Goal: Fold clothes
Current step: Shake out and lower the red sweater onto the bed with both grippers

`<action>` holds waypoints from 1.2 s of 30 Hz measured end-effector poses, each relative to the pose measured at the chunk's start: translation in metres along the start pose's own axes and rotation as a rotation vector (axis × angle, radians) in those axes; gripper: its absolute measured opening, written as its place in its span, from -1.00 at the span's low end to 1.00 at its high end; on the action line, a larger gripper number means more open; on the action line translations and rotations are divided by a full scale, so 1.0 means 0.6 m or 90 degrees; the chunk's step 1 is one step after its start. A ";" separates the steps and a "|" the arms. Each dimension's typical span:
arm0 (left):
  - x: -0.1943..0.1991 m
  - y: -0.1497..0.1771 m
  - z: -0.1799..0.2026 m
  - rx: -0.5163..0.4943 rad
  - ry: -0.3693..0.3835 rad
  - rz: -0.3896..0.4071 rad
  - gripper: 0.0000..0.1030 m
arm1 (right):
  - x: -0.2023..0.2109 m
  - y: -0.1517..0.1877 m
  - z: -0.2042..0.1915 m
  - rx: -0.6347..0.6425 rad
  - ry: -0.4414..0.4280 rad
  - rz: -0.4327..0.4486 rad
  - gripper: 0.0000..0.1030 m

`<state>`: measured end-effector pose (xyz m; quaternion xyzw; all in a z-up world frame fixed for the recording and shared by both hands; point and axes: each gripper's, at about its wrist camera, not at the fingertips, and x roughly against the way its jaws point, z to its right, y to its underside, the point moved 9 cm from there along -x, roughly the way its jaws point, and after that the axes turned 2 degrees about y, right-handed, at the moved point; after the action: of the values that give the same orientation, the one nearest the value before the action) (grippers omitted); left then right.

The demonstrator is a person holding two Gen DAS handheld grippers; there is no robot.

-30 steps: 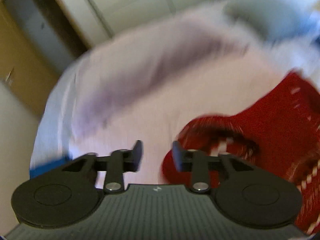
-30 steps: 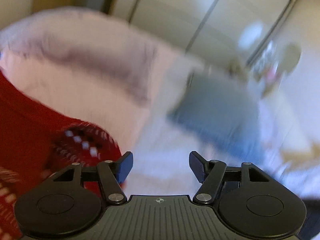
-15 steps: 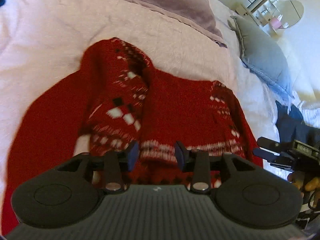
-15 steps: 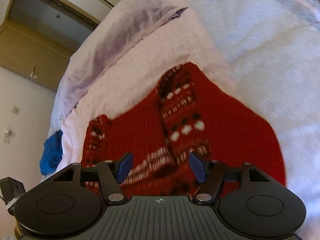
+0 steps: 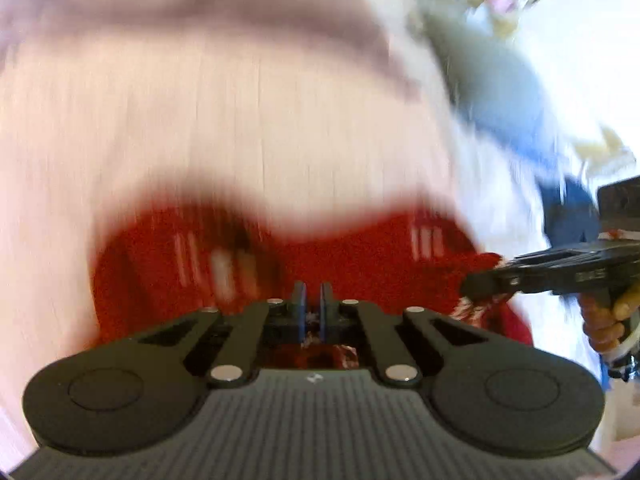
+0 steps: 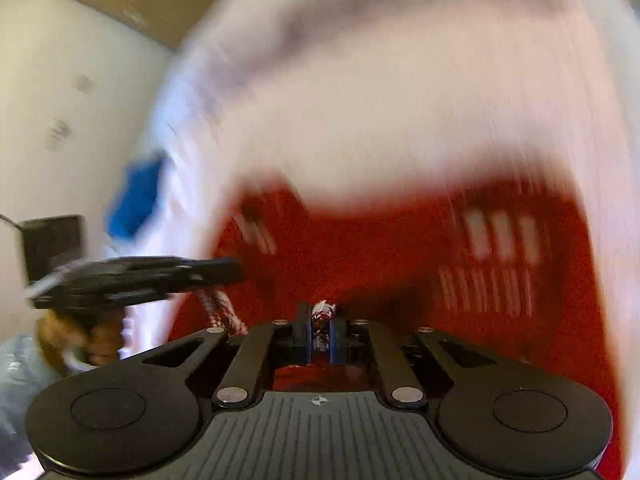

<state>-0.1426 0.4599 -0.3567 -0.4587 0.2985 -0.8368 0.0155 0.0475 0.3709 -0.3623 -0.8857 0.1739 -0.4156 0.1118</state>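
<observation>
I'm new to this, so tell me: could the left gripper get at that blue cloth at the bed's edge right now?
Probably not: the left gripper is shut on the red sweater, as is the right gripper. The blue cloth lies apart at the bed's edge; it must let go first.

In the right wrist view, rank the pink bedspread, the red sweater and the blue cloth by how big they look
1. Pink bedspread, filling most of the frame.
2. Red sweater, pinched by both grippers.
3. Blue cloth, smallest, though it lies farther off at the bed's edge, so its true size is unsure.
</observation>
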 end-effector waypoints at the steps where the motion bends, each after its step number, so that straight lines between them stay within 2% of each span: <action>1: 0.005 -0.049 -0.009 0.000 -0.016 0.043 -0.96 | 0.018 -0.057 0.000 -0.027 -0.005 0.064 -0.87; 2: 0.013 -0.094 -0.022 0.008 -0.042 0.082 -0.89 | 0.041 -0.112 0.013 -0.089 -0.008 0.143 -0.86; 3: 0.023 -0.127 -0.038 0.024 -0.073 0.110 -0.78 | 0.059 -0.145 0.030 -0.128 0.009 0.199 -0.60; 4: 0.036 -0.141 -0.051 0.041 -0.092 0.123 -0.70 | 0.074 -0.159 0.046 -0.133 0.059 0.229 -0.27; 5: 0.049 -0.151 -0.064 0.059 -0.107 0.133 -0.53 | 0.089 -0.172 0.061 -0.137 0.110 0.258 0.29; 6: 0.062 -0.141 -0.076 0.067 -0.110 0.134 -0.37 | 0.106 -0.185 0.076 -0.141 0.161 0.288 0.41; 7: 0.076 -0.127 -0.087 0.074 -0.110 0.132 -0.31 | 0.119 -0.187 0.086 -0.128 0.199 0.302 0.41; 9: 0.091 -0.064 -0.117 0.069 -0.142 0.091 -0.27 | 0.121 -0.134 0.094 -0.055 0.247 0.246 0.41; 12: 0.095 0.070 -0.157 0.054 -0.202 -0.005 -0.27 | 0.115 -0.006 0.128 0.026 0.342 0.139 0.41; 14: 0.089 0.151 -0.170 0.063 -0.209 -0.062 -0.27 | 0.103 0.072 0.147 0.061 0.381 0.088 0.41; 15: 0.086 0.164 -0.169 0.063 -0.203 -0.068 -0.27 | 0.097 0.099 0.155 0.064 0.389 0.076 0.41; 18: 0.075 0.188 -0.163 0.057 -0.182 -0.072 -0.26 | 0.087 0.125 0.172 0.046 0.380 0.077 0.41; 22: 0.047 0.130 -0.163 0.033 -0.177 -0.009 -0.07 | 0.077 0.076 0.181 0.018 0.337 0.136 0.42; 23: 0.033 0.118 -0.166 0.026 -0.176 -0.007 -0.01 | 0.073 0.059 0.185 0.016 0.328 0.142 0.42; 25: 0.005 0.097 -0.174 0.011 -0.175 -0.010 -0.01 | 0.055 0.030 0.198 0.018 0.319 0.152 0.42; 26: -0.014 0.090 -0.179 0.004 -0.175 -0.015 -0.09 | 0.042 0.018 0.205 0.021 0.316 0.153 0.42; 27: -0.029 0.091 -0.180 -0.005 -0.167 -0.024 -0.32 | 0.030 0.008 0.211 0.023 0.312 0.149 0.42; 28: -0.040 0.098 -0.178 -0.015 -0.158 -0.035 -0.54 | 0.016 0.001 0.215 0.025 0.304 0.144 0.41; 29: -0.051 0.105 -0.177 -0.024 -0.149 -0.047 -0.86 | 0.000 0.002 0.216 0.029 0.287 0.127 0.40; 31: -0.051 0.111 -0.176 -0.039 -0.162 -0.038 -0.86 | -0.036 0.014 0.216 0.047 0.258 0.071 -0.89; 33: -0.041 0.105 -0.176 -0.050 -0.182 -0.023 -0.88 | -0.035 0.016 0.213 0.086 0.292 0.082 -0.87; 36: -0.015 0.062 -0.195 -0.045 -0.217 0.017 -0.88 | 0.010 -0.012 0.215 0.086 0.315 0.158 -0.88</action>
<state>-0.2377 0.4886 -0.4295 -0.5900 0.3273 -0.7356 0.0609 0.1525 0.3821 -0.4368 -0.7202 0.2747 -0.6127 0.1746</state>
